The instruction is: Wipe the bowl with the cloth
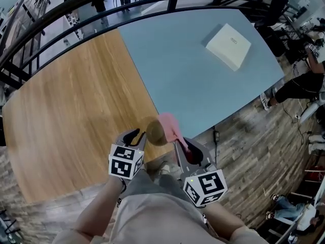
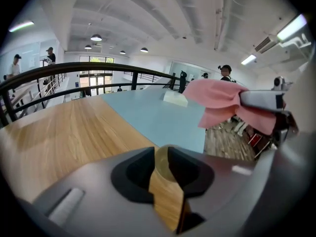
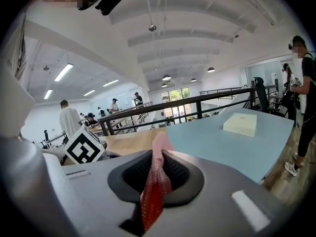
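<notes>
Left gripper [image 1: 136,135] is clamped on the bowl [image 1: 155,131] rim and right gripper [image 1: 184,147] is pinching the pink cloth [image 1: 169,124] just beside it, both above the worktop [image 1: 71,111] edge, so I'd steady the bowl and sweep the cloth's loose end round inside.

Bowl [image 1: 155,132]: brown wood grain. Cloth [image 1: 170,126]: pink. Table [image 1: 71,116]: light oak grain on one half, pale blue on the other. Box [image 1: 228,46]: cream. Marker cubes [image 1: 125,161]: black squares on white.
</notes>
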